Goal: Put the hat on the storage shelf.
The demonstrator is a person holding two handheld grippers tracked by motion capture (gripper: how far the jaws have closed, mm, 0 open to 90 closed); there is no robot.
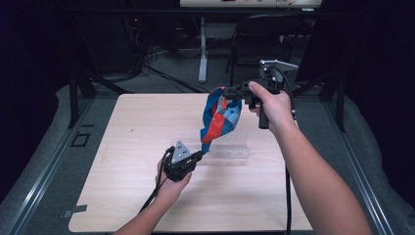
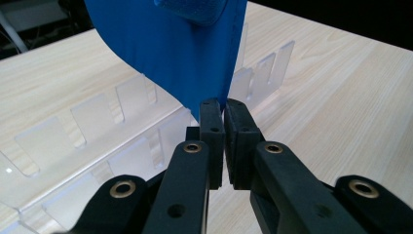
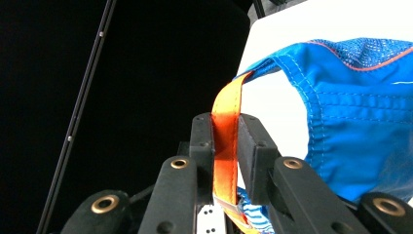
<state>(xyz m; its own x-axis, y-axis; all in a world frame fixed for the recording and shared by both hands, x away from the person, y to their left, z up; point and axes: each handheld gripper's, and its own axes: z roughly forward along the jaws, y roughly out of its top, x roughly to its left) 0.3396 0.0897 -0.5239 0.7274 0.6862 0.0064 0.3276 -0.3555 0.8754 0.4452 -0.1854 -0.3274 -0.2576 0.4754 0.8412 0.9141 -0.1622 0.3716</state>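
A blue fabric pouch (image 1: 221, 115) with orange trim hangs in the air above the wooden table (image 1: 127, 196). My right gripper (image 1: 229, 92) holds it up high by its orange strap (image 3: 225, 131), jaws shut on the strap. Lower down, my left gripper (image 1: 199, 154) is shut on the bottom corner of the blue fabric (image 2: 185, 53), its pads pinching the cloth's tip. The pouch stretches at a slant between the two grippers. A mesh panel (image 3: 370, 51) shows near the pouch's top edge.
A clear plastic slotted rack (image 1: 220, 147) lies on the table under the pouch, seen close in the left gripper view as a divider tray (image 2: 97, 126). A folding chair (image 1: 264, 34) and a table leg (image 1: 202, 49) stand beyond the far edge.
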